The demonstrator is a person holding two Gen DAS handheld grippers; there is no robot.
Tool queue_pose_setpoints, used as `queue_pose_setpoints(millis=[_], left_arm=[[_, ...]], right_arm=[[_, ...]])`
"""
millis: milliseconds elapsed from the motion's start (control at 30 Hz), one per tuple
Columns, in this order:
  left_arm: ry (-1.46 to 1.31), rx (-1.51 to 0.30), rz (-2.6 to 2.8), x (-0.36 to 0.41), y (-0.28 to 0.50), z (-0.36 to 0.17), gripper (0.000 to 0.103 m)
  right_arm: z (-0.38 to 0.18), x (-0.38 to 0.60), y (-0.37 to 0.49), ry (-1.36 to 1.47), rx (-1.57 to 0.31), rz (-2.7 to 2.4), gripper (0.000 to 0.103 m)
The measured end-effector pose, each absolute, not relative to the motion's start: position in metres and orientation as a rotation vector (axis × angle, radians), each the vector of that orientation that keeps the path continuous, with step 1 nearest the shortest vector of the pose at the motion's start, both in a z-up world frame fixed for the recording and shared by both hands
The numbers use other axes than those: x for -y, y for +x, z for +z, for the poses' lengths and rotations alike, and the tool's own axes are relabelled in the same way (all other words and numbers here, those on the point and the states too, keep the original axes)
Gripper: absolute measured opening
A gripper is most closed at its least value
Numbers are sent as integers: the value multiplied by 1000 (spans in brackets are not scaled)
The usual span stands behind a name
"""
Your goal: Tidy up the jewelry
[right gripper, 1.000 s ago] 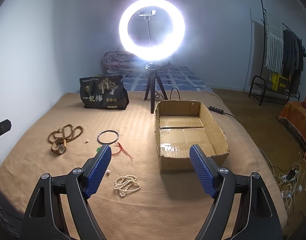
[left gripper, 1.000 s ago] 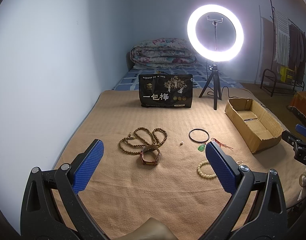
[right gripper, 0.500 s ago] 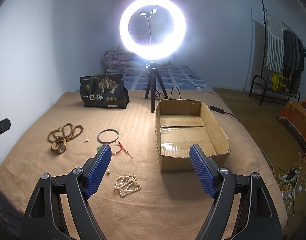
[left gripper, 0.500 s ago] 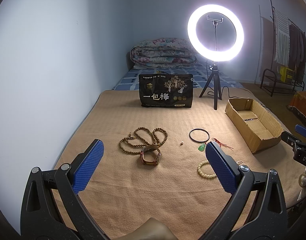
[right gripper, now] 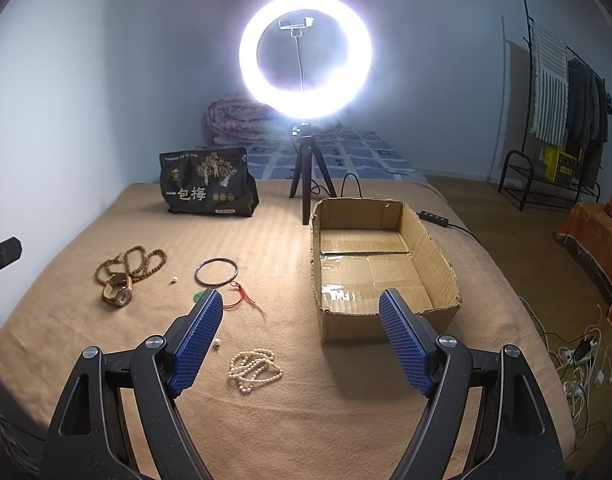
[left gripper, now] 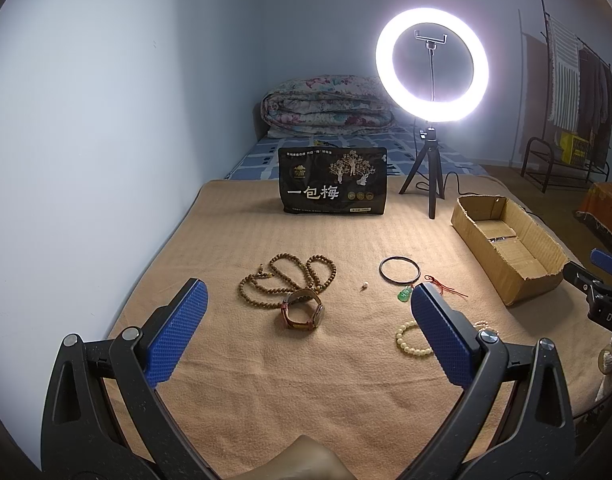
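On the blanket (left gripper: 234,384), the long bead strand (left gripper: 284,280) lies far left with the watch (left gripper: 304,312) overlapping its near edge. Right of them sits the thin hoop (left gripper: 399,270), the pendant (left gripper: 404,295) just before it. The cardboard box (right gripper: 381,268) stands at the right; the pearl necklace (right gripper: 254,365) lies nearer, left of the box. Behind everything, the pouch (left gripper: 333,186) stands left of the tripod (left gripper: 429,176).

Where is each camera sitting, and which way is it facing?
Left wrist: on the left gripper, above the blanket's near left, facing the wooden beads and watch; its open fingers show.
Right wrist: on the right gripper, further right, facing the cardboard box and pearl necklace; open fingers show.
Shared: ring light, black bag.
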State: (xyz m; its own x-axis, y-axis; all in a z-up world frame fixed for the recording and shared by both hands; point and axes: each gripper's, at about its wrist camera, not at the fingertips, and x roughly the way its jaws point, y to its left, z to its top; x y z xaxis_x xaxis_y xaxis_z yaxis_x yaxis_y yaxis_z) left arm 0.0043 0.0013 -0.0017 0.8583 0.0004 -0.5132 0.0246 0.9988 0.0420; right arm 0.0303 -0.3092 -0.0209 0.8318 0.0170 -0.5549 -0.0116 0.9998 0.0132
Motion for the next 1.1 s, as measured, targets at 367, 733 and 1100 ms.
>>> queue_pose_setpoints(millis=[367, 733, 1100], left_arm=[[47, -542, -10, -2, 4, -4, 103], [53, -570, 4, -15, 13, -14, 103], [57, -683, -48, -22, 27, -38, 103]], right_arm=[[-23, 308, 31, 13, -595, 20, 80], [-25, 305, 36, 11, -614, 39, 80], [-56, 301, 51, -8, -761, 126, 80]])
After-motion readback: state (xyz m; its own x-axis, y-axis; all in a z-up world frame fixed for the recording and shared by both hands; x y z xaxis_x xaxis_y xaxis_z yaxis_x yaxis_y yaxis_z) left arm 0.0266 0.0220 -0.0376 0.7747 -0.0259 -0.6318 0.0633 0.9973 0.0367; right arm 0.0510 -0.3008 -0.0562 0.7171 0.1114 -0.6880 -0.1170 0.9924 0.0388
